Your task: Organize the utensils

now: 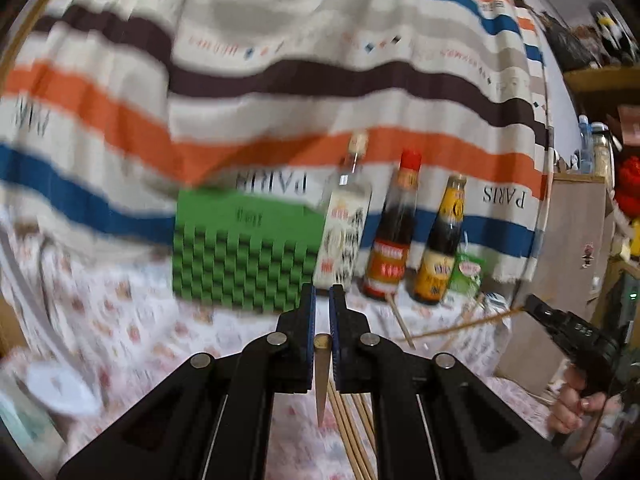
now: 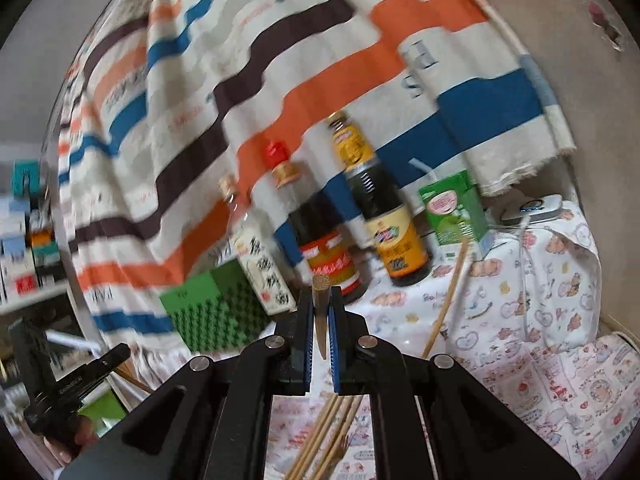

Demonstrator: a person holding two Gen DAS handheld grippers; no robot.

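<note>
My left gripper (image 1: 322, 294) is shut on a wooden chopstick (image 1: 321, 376), which hangs point-down between the blue pads. My right gripper (image 2: 321, 296) is likewise shut on a chopstick (image 2: 321, 312), its blunt end sticking up above the fingertips. Several more chopsticks (image 2: 328, 432) lie loose on the patterned tablecloth below both grippers. A green checkered box (image 1: 244, 252) stands at the back of the table, just left of the bottles. The right gripper (image 1: 534, 306) shows at the right of the left wrist view, and the left gripper (image 2: 116, 354) at the lower left of the right wrist view.
Three bottles stand in a row: a clear one (image 1: 346, 216), a red-capped dark one (image 1: 394, 232) and a yellow-labelled one (image 1: 440, 248). A green drink carton (image 2: 456, 208) sits beside them. A striped cloth (image 1: 280, 80) hangs behind. One chopstick (image 2: 448, 300) leans by the carton.
</note>
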